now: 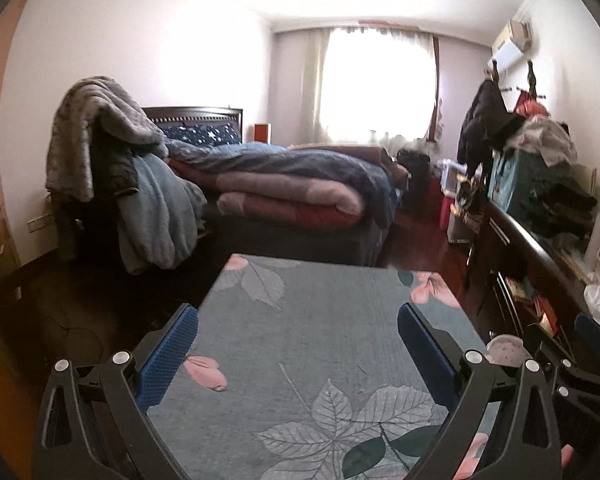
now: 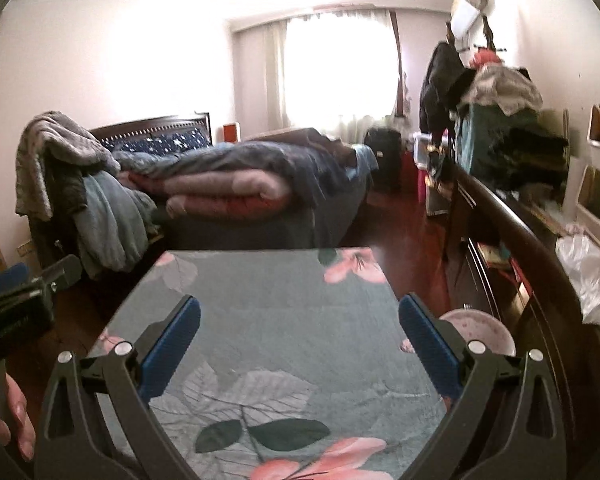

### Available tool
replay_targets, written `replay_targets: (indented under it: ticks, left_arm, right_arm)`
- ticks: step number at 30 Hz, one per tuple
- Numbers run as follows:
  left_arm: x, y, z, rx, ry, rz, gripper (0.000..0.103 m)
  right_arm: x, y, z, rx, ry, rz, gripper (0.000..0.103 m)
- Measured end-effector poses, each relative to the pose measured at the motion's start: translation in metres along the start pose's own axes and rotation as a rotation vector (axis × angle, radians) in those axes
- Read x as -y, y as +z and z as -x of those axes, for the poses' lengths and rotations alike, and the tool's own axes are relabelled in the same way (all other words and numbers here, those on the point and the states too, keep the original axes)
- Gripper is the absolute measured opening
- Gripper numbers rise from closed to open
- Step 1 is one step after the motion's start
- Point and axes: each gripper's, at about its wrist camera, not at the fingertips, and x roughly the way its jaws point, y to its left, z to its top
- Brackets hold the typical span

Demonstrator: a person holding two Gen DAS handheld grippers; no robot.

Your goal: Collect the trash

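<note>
Both grippers hover over a counter (image 1: 312, 320) covered in a grey-blue cloth printed with leaves and pink flowers. The left gripper (image 1: 298, 328) has its jaws spread wide, blue pads well apart, with nothing between them. The right gripper (image 2: 300, 320) is spread just as wide and holds nothing either; in the left wrist view it shows at about 4 o'clock, and the left one appears at 9 o'clock in the right wrist view.

A round pink-white bin (image 2: 480, 330) stands just beside the counter's right edge, at about 4 o'clock in the right wrist view. Crumpled clear plastic (image 2: 588, 276), which may be trash, lies on the dark wooden dresser (image 2: 512, 224) at 3 o'clock.

Beyond the counter, at 11 o'clock, a bed (image 1: 292, 184) carries piled quilts, and a bright curtained window (image 1: 376, 84) sits at 12 o'clock.
</note>
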Motion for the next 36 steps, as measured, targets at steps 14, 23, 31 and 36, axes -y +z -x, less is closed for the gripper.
replay_targets:
  ticks: [14, 23, 31, 36]
  left_arm:
    - [-0.023, 0.022, 0.075, 0.149, -0.049, 0.028, 0.099]
    - [-0.022, 0.022, 0.086, 0.172, -0.043, 0.026, 0.099]
    - [-0.024, 0.024, 0.083, 0.172, -0.044, 0.038, 0.099]
    - [-0.025, 0.024, 0.083, 0.173, -0.045, 0.037, 0.099]
  right_arm:
    - [-0.025, 0.020, 0.061, 0.131, 0.005, 0.038, 0.100]
    - [-0.026, 0.020, 0.073, 0.156, -0.013, 0.042, 0.100]
    - [-0.023, 0.021, 0.073, 0.155, -0.019, 0.037, 0.100]
    - [-0.024, 0.021, 0.072, 0.153, -0.023, 0.039, 0.100]
